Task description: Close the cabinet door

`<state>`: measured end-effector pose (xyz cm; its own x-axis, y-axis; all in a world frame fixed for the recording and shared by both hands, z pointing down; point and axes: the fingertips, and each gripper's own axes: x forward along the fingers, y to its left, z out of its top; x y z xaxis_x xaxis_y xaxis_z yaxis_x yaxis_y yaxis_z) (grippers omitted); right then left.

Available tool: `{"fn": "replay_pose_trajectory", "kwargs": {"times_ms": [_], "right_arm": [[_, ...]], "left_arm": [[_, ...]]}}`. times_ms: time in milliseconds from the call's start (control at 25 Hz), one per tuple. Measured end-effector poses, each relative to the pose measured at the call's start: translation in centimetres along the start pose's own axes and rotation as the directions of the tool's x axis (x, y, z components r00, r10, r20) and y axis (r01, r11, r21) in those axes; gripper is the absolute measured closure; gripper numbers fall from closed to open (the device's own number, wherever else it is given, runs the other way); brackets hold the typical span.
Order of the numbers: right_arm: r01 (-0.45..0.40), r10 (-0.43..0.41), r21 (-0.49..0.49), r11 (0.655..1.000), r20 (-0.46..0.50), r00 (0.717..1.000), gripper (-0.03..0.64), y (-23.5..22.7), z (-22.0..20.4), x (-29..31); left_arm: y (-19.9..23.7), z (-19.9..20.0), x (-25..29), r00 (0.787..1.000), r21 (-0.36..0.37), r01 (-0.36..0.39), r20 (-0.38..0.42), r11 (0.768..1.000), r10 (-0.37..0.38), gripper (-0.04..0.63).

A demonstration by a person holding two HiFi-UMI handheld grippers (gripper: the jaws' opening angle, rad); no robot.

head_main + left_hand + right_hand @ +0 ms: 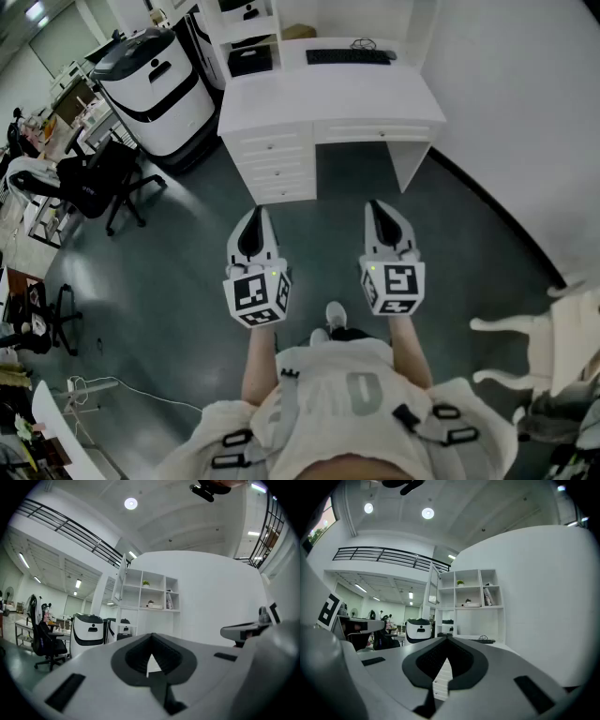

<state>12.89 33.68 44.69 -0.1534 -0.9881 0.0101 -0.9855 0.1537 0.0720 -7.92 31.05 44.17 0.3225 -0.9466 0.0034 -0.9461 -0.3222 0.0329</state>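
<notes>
Both grippers are held level and well short of the white surface [328, 94]; I judge this an approach stance. Left gripper [255, 216] pressed together, empty. Right gripper [378, 208] likewise. Cabinet door [434, 584] stands ajar at the upper left corner of the shelf unit [471, 595], along the surface's back edge. The door is a thin, flat white panel. Gripper pads are dark and ribbed.

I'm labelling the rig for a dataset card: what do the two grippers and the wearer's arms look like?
The left gripper and right gripper are light grey tapered shells with black inner pads, each carrying a white cube of black square markers. Forearms bare below a pale top with grey harness straps.
</notes>
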Motion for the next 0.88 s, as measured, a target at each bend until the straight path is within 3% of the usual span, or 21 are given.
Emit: {"fn": "replay_pose_trajectory", "kwargs": {"times_ms": [320, 480, 640, 880], "right_arm": [[-0.007, 0.008, 0.038, 0.999, -0.035, 0.999, 0.612, -1.0, -1.0, 1.8], [-0.029, 0.04, 0.149, 0.988, -0.071, 0.997, 0.612, -1.7, -2.5, 3.2], [-0.047, 0.063, 0.187, 0.981, -0.081, 0.995, 0.612, -2.6, -3.5, 4.4], [-0.074, 0.09, 0.13, 0.989, -0.117, 0.989, 0.612, -4.0, -4.5, 6.6]], "left_arm": [[-0.1, -0.7, 1.8, 1.0, -0.008, -0.011, -0.012, 1.0, 0.011, 0.591], [-0.2, -1.2, 2.8, 1.0, -0.024, -0.013, -0.021, 1.0, 0.013, 0.591], [-0.4, -2.3, 4.4, 0.999, -0.028, -0.027, -0.042, 0.999, 0.026, 0.591], [-0.4, -2.7, 7.1, 0.998, -0.017, -0.049, -0.052, 0.999, 0.048, 0.591]]}}
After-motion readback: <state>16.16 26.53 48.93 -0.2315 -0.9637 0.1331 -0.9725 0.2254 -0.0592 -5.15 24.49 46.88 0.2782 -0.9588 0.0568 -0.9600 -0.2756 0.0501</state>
